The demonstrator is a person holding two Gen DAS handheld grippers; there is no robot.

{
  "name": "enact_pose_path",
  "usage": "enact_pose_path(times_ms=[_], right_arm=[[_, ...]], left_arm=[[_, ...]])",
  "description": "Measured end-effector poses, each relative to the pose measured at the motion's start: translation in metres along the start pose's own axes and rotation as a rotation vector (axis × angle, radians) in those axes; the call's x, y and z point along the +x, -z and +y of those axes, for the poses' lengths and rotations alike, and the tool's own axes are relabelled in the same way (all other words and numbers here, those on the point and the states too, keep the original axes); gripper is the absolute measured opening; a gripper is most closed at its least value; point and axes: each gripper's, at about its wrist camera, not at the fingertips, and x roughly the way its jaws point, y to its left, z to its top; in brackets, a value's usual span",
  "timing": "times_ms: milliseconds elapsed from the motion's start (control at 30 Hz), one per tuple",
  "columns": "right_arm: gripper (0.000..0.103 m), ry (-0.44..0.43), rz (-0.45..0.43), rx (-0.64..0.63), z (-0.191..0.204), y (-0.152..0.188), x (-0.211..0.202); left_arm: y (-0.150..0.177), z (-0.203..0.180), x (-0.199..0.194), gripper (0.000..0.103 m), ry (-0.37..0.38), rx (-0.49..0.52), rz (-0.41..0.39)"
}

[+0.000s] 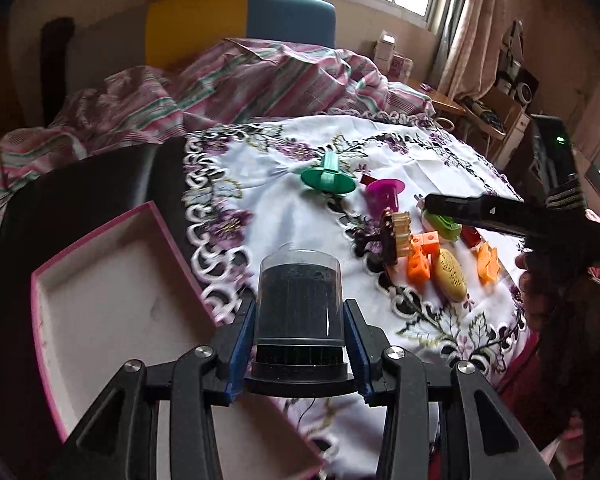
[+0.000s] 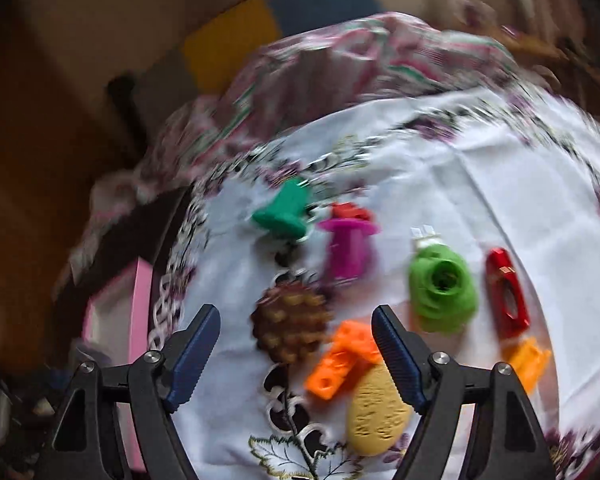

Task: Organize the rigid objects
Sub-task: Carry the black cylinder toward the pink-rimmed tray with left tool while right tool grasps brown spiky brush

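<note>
My left gripper (image 1: 299,308) is shut on a black cylinder under a clear cap (image 1: 300,280), held upright above the near corner of an open pink box (image 1: 112,292). The box has a white inside. On the white flowered cloth (image 2: 460,200) lie several small pieces: a green funnel shape (image 2: 284,212), a magenta piece (image 2: 348,252), a brown spiky disc (image 2: 292,326), orange blocks (image 2: 340,360) and a yellow oval (image 2: 376,416). My right gripper (image 2: 296,316) hangs open over the brown disc and the orange blocks, touching neither. The right wrist view is blurred.
Further right lie a light green roll (image 2: 442,294), a red piece (image 2: 506,294) and another orange piece (image 2: 526,362). A striped blanket (image 1: 260,76) is bunched behind the cloth. The pink box rests on a dark surface (image 1: 100,176) left of the cloth.
</note>
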Motion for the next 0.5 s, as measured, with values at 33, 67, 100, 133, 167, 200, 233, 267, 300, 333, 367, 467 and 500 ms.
enact_pose_path(times_ms=[33,67,100,133,167,200,233,267,300,333,367,467,500], right_arm=[[0.081,0.027,0.015,-0.036,0.008,0.001,0.005],[0.081,0.052,0.023,-0.055,0.014,0.002,0.009],[0.083,0.073,0.031,-0.07,0.018,0.002,0.014],[0.085,0.09,0.041,-0.084,0.022,0.001,0.019],[0.085,0.107,0.056,-0.093,0.025,-0.001,0.026],[0.085,0.121,0.067,-0.1,0.027,-0.002,0.031],[0.085,0.134,0.079,-0.111,0.029,-0.004,0.036],[0.085,0.163,0.098,-0.13,0.03,-0.005,0.044],[0.085,0.184,0.113,-0.14,0.03,-0.005,0.05],[0.084,0.19,0.133,-0.147,0.028,-0.004,0.057],[0.078,0.187,0.154,-0.144,0.025,-0.004,0.064],[0.06,0.198,0.168,-0.136,0.024,-0.001,0.071],[0.06,0.201,0.162,-0.148,0.025,-0.001,0.07]], left_arm=[[0.004,0.003,-0.004,0.044,-0.003,-0.008,-0.004],[0.009,0.008,-0.01,0.044,-0.008,-0.019,-0.009],[0.012,0.011,-0.013,0.044,-0.011,-0.027,-0.01],[0.017,0.015,-0.018,0.044,-0.016,-0.041,-0.014],[0.021,0.019,-0.022,0.044,-0.02,-0.055,-0.018],[0.024,0.024,-0.026,0.044,-0.023,-0.069,-0.02],[0.029,0.031,-0.032,0.044,-0.031,-0.093,-0.025],[0.034,0.038,-0.038,0.044,-0.041,-0.113,-0.031],[0.039,0.044,-0.043,0.044,-0.052,-0.13,-0.036],[0.044,0.051,-0.048,0.044,-0.063,-0.148,-0.041],[0.048,0.057,-0.053,0.044,-0.074,-0.165,-0.045],[0.062,0.08,-0.066,0.044,-0.122,-0.227,-0.055],[0.067,0.087,-0.069,0.044,-0.137,-0.248,-0.059]])
